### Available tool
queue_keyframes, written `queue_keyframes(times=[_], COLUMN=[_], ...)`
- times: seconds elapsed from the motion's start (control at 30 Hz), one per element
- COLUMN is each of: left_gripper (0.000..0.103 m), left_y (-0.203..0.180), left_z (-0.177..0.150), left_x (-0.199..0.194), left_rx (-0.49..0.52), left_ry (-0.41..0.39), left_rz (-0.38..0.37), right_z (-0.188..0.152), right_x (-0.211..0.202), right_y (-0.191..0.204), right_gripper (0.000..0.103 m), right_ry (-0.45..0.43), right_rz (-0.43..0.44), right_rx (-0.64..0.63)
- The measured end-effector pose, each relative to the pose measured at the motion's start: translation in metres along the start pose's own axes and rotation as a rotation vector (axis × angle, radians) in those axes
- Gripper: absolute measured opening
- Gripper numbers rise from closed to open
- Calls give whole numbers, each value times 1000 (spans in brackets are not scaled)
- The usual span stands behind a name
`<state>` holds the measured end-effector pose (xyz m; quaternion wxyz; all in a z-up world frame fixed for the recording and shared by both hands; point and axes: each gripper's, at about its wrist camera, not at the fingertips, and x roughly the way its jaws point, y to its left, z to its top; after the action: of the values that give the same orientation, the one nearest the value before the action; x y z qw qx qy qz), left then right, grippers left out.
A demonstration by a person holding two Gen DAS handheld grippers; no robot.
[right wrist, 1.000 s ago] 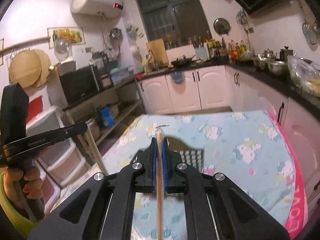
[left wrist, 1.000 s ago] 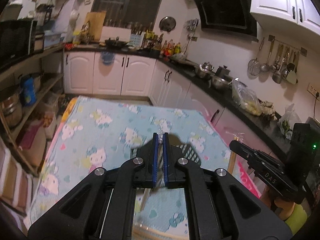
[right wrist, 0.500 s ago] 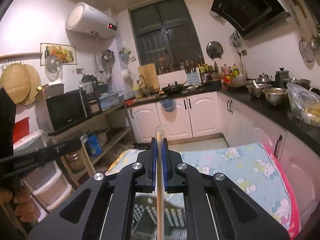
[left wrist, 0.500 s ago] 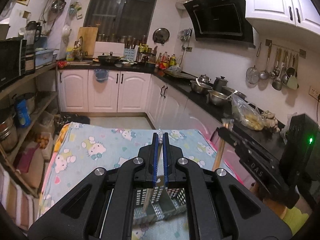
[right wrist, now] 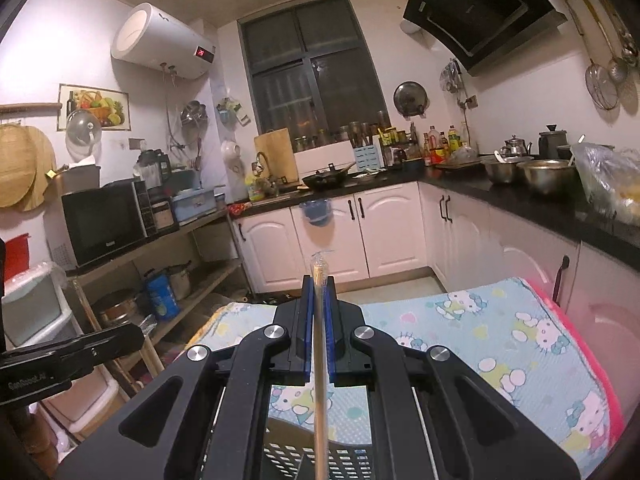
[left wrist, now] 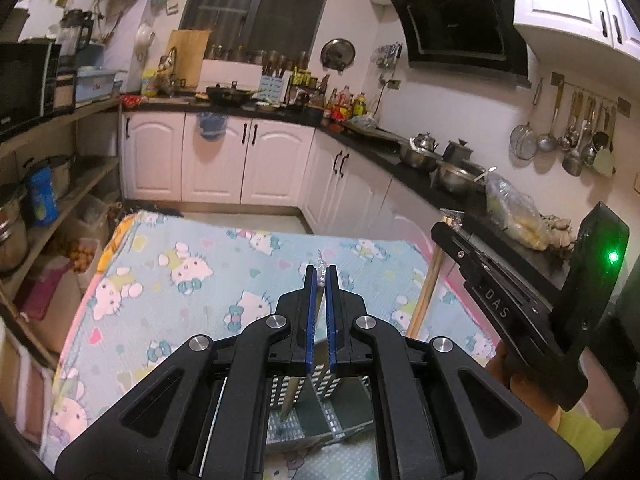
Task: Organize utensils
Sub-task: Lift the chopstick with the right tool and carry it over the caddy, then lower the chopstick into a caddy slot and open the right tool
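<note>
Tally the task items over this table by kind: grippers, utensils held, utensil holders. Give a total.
Grippers: 2 (left gripper, right gripper)
Utensils held: 2 (slim utensil in the left, wooden stick in the right)
Utensil holders: 1 (perforated holder)
Total: 5

wrapped chopsticks (right wrist: 320,360) upright over perforated grey basket (right wrist: 352,458), thin wrapped metal utensil (left wrist: 296,392) hanging into basket compartment (left wrist: 320,408)
</note>
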<state>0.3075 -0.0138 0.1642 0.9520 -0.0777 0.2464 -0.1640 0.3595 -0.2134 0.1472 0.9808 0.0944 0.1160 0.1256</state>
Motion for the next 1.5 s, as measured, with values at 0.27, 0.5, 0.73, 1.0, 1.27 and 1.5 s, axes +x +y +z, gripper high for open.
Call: queue_keyframes(times=[0.27,0.5,0.73,1.0,1.27,1.5], left_gripper=[1,1,3,14,32,54], left_y=[14,16,18,24,28,29], left_z=[-23,-31,-39,-51,-59,-72], left_x=[12,8,6,3,-11,-25], left_rx=[-26,-14,-17,-44,-60,-73], left_ry=[27,21,39,71,84,90], left_rz=[15,31,44,55,61,63], right_z=[-31,-46,-54,-57,-62,-70], right_x=[2,-13,-29,-47,-66,-84], right_y=[-5,-5,-18,-27,-26,-17], right_gripper=[6,6,7,25,36,46], right_ry=[21,53,110,157,185,213], right_rz=[1,-11,-31,-42,-38,-37], right_rx=[10,-46,-23,-4,-5,-27])
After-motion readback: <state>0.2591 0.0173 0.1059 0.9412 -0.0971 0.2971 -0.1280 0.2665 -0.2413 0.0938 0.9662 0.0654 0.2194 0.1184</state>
